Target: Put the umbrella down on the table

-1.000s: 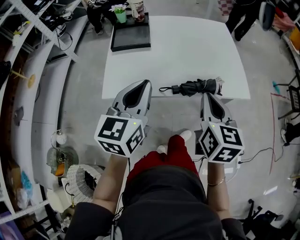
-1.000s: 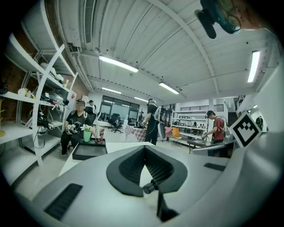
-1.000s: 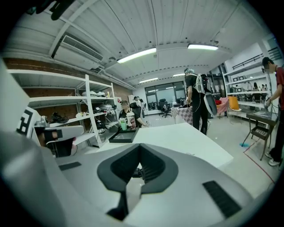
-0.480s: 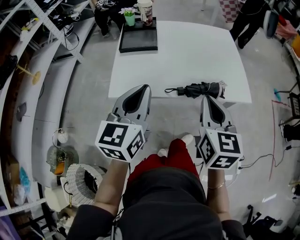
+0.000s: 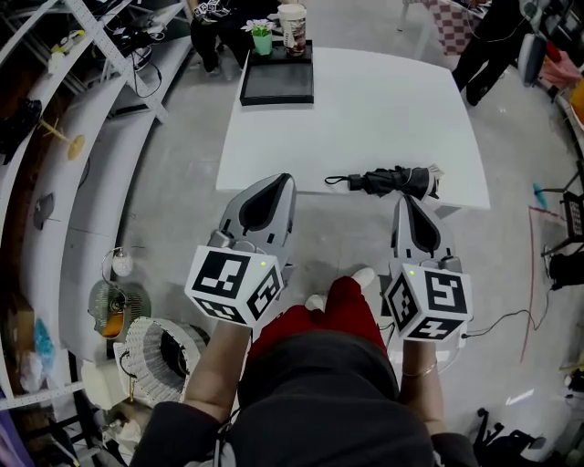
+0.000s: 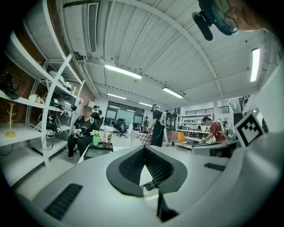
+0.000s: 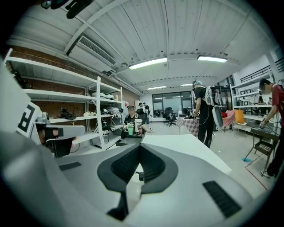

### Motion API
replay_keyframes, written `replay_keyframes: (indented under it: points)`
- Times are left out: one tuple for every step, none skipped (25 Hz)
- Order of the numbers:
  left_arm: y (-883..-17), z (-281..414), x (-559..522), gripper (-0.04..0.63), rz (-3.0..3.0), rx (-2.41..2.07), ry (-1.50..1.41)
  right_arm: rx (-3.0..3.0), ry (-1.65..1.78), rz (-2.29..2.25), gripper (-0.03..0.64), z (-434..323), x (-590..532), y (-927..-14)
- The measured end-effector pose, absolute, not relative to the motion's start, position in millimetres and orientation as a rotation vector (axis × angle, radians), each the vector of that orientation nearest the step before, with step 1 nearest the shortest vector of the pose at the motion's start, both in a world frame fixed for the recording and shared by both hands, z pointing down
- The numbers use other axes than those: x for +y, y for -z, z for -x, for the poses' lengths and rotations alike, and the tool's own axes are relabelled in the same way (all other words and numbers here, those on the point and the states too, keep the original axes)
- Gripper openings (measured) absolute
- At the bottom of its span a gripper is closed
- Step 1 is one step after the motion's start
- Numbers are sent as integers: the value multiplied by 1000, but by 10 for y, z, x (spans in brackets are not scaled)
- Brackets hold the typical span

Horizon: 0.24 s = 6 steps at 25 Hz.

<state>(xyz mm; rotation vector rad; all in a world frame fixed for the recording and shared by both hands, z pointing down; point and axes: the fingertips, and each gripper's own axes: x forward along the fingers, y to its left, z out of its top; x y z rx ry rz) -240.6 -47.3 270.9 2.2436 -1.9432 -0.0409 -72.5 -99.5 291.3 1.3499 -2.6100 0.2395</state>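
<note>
umbrella (image 5: 388, 181) folded, lying flat on white table (image 5: 365, 109) at near edge | right gripper (image 5: 402, 199) just short of it, left gripper (image 5: 282, 179) alongside; both jaws together, empty | far end: black tray (image 5: 276, 82), cup (image 5: 294, 25) | head view alone shows umbrella whole; gripper views add ceiling lights (image 6: 123, 71)

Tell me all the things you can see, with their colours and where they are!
Table: one, white, middle of the room.
Umbrella: one, black, folded, lying by the table's near edge.
Tray: one, black, at the table's far edge.
Cup: one, pale, on the tray.
Plant pot: one, green, on the tray beside the cup.
Shelves: one rack, white, along the left.
Left claw: one, grey-white, shut, empty, before the table.
Right claw: one, grey-white, shut, empty, close to the umbrella.
</note>
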Motion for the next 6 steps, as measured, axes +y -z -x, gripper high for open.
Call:
replay_keyframes:
  points:
    - [-2714, 2394, -452, 12, -2244, -1940, 43, -2613, -238, -1348, 18, 721, -980, -2913]
    - [-2718, 2386, -431, 12, -2244, -1940, 45, -2616, -238, -1345, 18, 720, -966, -2913]
    - [-2720, 2382, -411, 12, -2243, -1941, 47, -2619, -238, -1344, 18, 719, -955, -2910]
    - [-2721, 2379, -393, 12, -2242, -1942, 48, -2622, -239, -1343, 18, 716, -946, -2904]
    - [-2721, 2376, -377, 12, -2241, -1943, 50, -2624, -240, -1344, 18, 713, -939, -2897]
    - [-2721, 2373, -361, 12, -2240, -1943, 52, -2627, -241, -1345, 18, 709, -933, -2889]
